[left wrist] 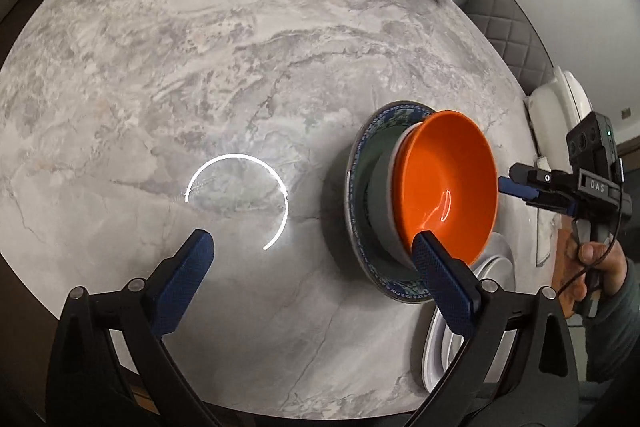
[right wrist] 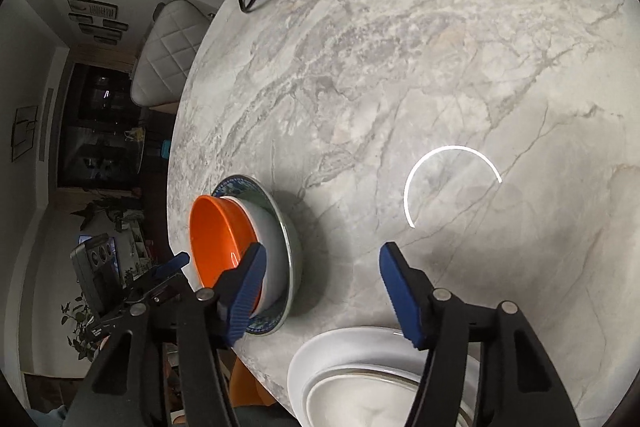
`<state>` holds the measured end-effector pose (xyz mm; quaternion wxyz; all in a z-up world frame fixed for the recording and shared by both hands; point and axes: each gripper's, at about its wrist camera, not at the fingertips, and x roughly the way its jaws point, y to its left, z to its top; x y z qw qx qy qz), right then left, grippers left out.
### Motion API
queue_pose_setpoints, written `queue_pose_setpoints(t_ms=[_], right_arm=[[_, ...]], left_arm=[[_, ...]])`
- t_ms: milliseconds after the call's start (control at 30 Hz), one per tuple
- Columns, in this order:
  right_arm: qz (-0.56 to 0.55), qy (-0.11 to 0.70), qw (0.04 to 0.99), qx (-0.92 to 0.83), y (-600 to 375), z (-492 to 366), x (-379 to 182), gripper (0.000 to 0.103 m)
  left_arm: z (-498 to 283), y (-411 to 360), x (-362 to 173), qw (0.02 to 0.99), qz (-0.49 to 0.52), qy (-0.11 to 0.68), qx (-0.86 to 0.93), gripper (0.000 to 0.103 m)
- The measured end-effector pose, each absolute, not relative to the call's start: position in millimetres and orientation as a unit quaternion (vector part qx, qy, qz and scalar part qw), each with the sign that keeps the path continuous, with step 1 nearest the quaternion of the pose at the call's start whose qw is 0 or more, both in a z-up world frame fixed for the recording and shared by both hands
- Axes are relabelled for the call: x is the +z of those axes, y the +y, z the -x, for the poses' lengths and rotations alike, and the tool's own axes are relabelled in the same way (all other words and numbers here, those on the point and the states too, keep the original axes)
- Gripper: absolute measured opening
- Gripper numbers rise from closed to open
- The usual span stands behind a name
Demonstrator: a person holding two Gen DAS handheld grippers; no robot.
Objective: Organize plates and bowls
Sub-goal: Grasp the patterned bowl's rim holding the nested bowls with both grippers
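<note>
Where grey marble table (left wrist: 240,67) spreads widest, seen from above: patterned blue-rimmed plate (left wrist: 360,227) near its edge, carrying grey bowl (left wrist: 384,195) with orange bowl (left wrist: 448,183) nested inside. Just beside that stack, white plates (right wrist: 340,359) piled at the table edge. Left gripper (left wrist: 312,247) released, spread wide over bare marble, nothing between. Right gripper (right wrist: 320,263) likewise released, clasping nothing.

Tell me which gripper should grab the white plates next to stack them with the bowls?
Probably right. The right gripper is open with the white plates just below its fingers. The left gripper is open too, but beside the orange bowl.
</note>
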<state>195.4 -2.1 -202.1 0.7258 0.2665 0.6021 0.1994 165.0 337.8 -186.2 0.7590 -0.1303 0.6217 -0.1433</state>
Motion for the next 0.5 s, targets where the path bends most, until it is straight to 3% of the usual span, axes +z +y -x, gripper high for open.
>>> queue_pose_setpoints(t_ms=[233,500], right_arm=[[-0.270,0.622,0.702,0.217,15.0,-194.4,-222.2,0.058],[-0.247,0.641,0.691,0.226,32.9,-199.7,-234.6,0.049]], left_arm=[[-168.3,333.8,-194.0,0.758,0.108,0.627,-0.145,0.099],[-184.0,322.4,-207.0,0.754,0.080,0.638,-0.133,0.082]])
